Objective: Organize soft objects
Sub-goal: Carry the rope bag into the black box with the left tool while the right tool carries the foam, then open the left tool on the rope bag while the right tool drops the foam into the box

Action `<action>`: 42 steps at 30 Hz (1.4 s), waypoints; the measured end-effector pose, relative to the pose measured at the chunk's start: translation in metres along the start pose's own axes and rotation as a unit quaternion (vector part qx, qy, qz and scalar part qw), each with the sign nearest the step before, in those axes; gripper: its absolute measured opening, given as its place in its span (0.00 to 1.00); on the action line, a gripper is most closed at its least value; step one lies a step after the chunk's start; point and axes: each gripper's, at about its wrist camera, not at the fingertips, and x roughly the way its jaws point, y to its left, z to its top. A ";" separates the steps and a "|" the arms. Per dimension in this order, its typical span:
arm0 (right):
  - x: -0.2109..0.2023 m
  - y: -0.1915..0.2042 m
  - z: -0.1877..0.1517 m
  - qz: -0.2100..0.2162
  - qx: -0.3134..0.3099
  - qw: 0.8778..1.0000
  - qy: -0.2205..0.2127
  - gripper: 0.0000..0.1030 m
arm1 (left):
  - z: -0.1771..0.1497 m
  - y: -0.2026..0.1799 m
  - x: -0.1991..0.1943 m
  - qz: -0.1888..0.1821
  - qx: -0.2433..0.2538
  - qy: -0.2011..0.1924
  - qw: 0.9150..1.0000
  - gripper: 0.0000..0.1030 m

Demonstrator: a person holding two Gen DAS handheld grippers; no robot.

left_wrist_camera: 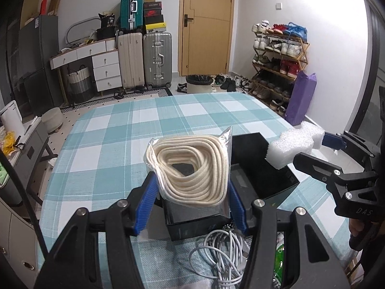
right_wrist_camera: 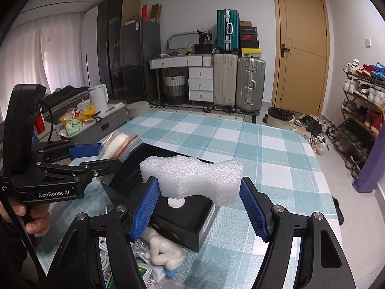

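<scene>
My left gripper [left_wrist_camera: 190, 200] is shut on a clear bag of coiled cream rope [left_wrist_camera: 192, 171] and holds it above an open black box [left_wrist_camera: 262, 168] on the checked table. My right gripper [right_wrist_camera: 199, 204] is shut on a white foam block [right_wrist_camera: 195, 175], held over the box's black lid side [right_wrist_camera: 182, 221]. In the left wrist view the foam block [left_wrist_camera: 296, 144] and right gripper [left_wrist_camera: 312, 151] are at the right, above the box's far right edge. In the right wrist view the left gripper [right_wrist_camera: 93, 154] with the bag [right_wrist_camera: 118, 144] is at the left.
A tangle of white cable [left_wrist_camera: 221, 255] and a green packet [left_wrist_camera: 279, 260] lie on the table near me. A white soft figure [right_wrist_camera: 163, 252] lies by the black box. The teal checked tablecloth [left_wrist_camera: 144, 125] stretches ahead. A shoe rack [left_wrist_camera: 276, 60] and suitcases [left_wrist_camera: 144, 60] stand beyond.
</scene>
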 end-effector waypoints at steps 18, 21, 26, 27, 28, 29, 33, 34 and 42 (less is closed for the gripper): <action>0.049 0.010 -0.005 -0.021 -0.066 0.996 0.054 0.68 | -0.006 -0.014 0.032 -0.008 0.036 0.041 0.999 0.53; 0.054 0.009 -0.006 -0.018 -0.071 0.996 0.060 0.68 | -0.006 -0.014 0.032 -0.012 0.037 0.045 0.998 0.52; 0.057 0.009 -0.007 -0.009 -0.076 0.995 0.063 0.68 | -0.006 -0.013 0.032 -0.016 0.031 0.050 0.998 0.52; 0.057 0.010 -0.007 -0.006 -0.078 0.995 0.064 0.68 | -0.006 -0.013 0.032 -0.017 0.029 0.051 0.998 0.52; 0.058 0.011 -0.007 -0.006 -0.079 0.995 0.065 0.68 | -0.006 -0.012 0.032 -0.019 0.026 0.053 0.998 0.52; 0.058 0.011 -0.007 -0.006 -0.080 0.995 0.065 0.68 | -0.006 -0.012 0.032 -0.019 0.024 0.054 0.998 0.52; 0.061 0.012 -0.008 -0.005 -0.080 0.994 0.068 0.68 | -0.008 -0.012 0.028 -0.017 0.021 0.054 0.998 0.52; 0.061 0.012 -0.008 -0.004 -0.080 0.994 0.068 0.68 | -0.008 -0.013 0.027 -0.017 0.021 0.054 0.998 0.52; 0.065 0.017 -0.008 0.003 -0.088 0.994 0.070 0.77 | -0.009 -0.011 0.025 -0.021 0.024 0.053 0.998 0.54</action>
